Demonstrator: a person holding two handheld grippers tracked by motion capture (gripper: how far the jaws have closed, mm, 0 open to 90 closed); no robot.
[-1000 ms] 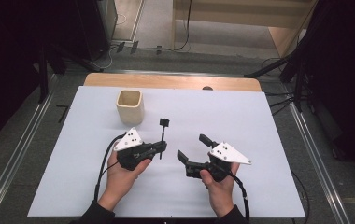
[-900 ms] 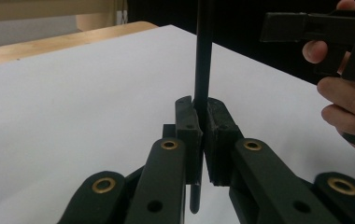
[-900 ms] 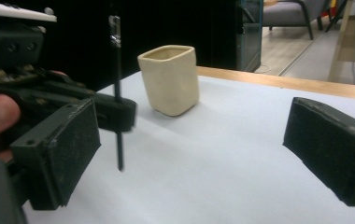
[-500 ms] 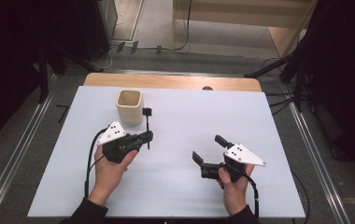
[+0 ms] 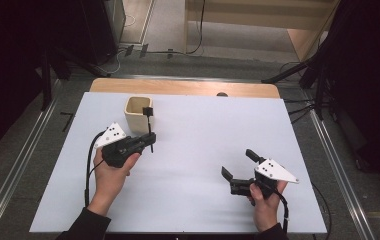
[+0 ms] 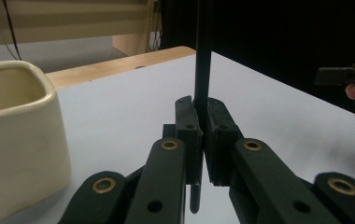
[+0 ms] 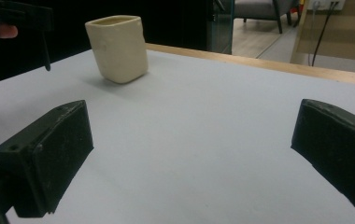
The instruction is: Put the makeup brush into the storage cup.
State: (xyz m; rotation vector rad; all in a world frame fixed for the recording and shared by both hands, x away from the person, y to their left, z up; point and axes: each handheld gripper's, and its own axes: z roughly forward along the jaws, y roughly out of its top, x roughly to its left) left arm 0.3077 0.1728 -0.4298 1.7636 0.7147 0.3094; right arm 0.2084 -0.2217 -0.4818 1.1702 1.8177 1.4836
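Black and thin, the upright tool [image 5: 150, 131] we carry is pinched low on its shaft by our left gripper [image 5: 146, 141], whose jaws press together on it, and its squared head hangs beside the near rim of the cream cup [image 5: 137, 114] near the desk's far left corner. We judge the step in hand to be bringing the tool to the cup, so the next move calls for lifting it over the rim, keeping it vertical, and lowering it inside before letting go. Our right gripper [image 5: 238, 167], near the desk's near right edge, has just been opening and stands spread wide with nothing between its jaws.
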